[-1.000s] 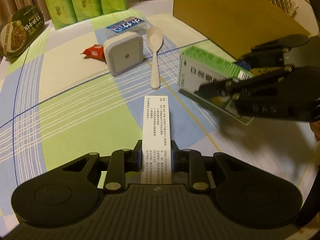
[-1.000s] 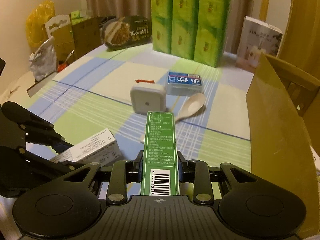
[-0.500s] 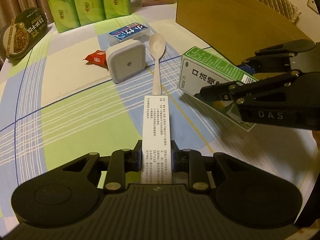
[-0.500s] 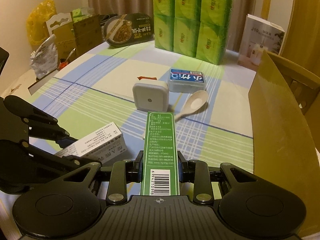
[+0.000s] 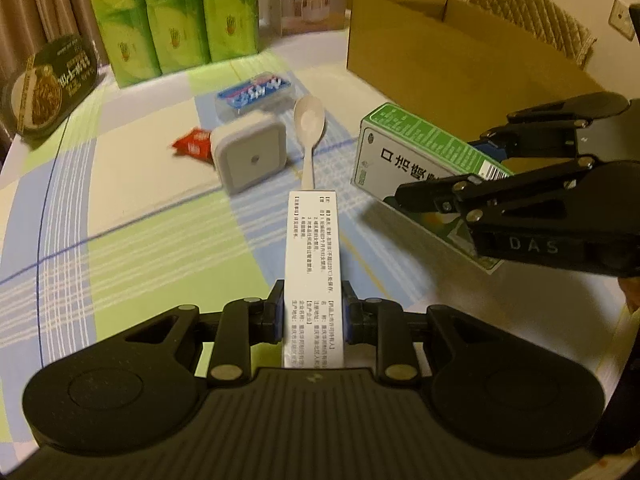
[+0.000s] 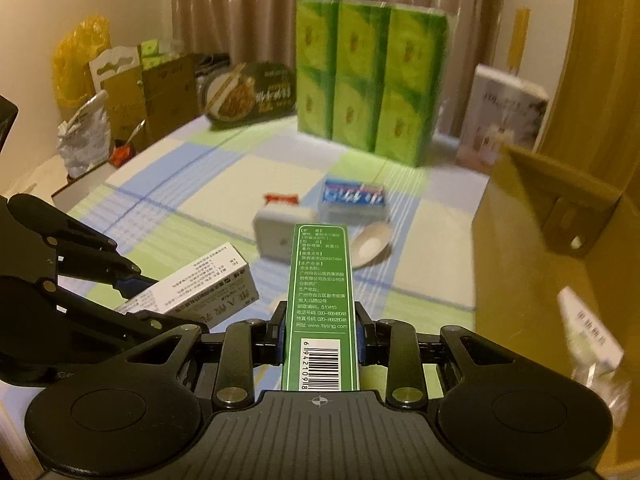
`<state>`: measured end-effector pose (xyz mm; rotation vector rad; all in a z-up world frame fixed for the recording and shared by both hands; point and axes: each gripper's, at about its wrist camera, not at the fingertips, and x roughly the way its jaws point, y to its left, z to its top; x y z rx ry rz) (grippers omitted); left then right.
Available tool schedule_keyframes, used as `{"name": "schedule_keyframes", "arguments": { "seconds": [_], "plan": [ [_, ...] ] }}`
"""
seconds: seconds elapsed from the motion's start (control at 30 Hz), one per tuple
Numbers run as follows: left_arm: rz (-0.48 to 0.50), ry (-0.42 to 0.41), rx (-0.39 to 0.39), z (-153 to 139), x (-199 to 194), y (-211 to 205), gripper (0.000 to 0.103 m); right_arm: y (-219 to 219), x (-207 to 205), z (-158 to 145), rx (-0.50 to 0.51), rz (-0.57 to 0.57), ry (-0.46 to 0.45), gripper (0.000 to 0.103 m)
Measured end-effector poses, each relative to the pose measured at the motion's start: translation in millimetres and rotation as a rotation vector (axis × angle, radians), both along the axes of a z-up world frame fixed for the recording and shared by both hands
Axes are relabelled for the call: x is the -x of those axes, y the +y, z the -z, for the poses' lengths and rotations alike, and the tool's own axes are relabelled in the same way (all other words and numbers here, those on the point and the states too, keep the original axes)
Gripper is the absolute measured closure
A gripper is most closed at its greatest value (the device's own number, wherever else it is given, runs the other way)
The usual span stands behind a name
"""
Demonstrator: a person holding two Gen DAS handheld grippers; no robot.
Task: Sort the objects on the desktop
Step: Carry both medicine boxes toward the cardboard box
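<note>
My left gripper (image 5: 313, 316) has its fingers pinched on a white box (image 5: 312, 264), lifted over the near table (image 5: 120, 184). My right gripper (image 6: 320, 330) pinches a green box (image 6: 322, 300), left of the cardboard carton (image 6: 532, 280)

Two fisheye views, each looking forward and downward along a handheld gripper, low and close over a checked tablecloth (image 5: 132, 248).

The left wrist view sits behind the left gripper (image 5: 313, 316), facing the far table edge. The right gripper (image 5: 460, 184) enters from its right side, very near.

The right wrist view sits behind the right gripper, facing the same far edge from a position further right. The left gripper (image 6: 132, 280) shows at its lower left.

Both views share the table's middle: a grey square box (image 5: 250, 156), a white spoon (image 5: 309, 120), a blue packet (image 5: 256, 92), the green tissue packs (image 5: 172, 12) at the back, and the cardboard box (image 5: 440, 44) on the right.
</note>
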<state>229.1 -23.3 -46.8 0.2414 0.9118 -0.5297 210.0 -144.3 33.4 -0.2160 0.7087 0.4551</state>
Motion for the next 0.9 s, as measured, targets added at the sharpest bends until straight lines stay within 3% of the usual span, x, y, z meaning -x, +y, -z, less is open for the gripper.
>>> {"name": "schedule_keyframes", "arguments": {
  "seconds": [0.27,0.53,0.9],
  "plan": [
    [-0.014,-0.069,0.062,-34.3,-4.6,-14.4,0.082,-28.5,-0.1,-35.4,-0.029,0.054,-0.086,0.076],
    [-0.008,-0.118,0.073,-59.7,-6.5,-43.8,0.082,-83.7,0.6,-66.7,-0.072,0.169,-0.158,0.075],
    [0.083,-0.160,0.181,-98.6,-6.9,-135.3,0.082,-170.8,-10.1,-73.4,-0.106,0.351,-0.166,0.075]
  ]
}}
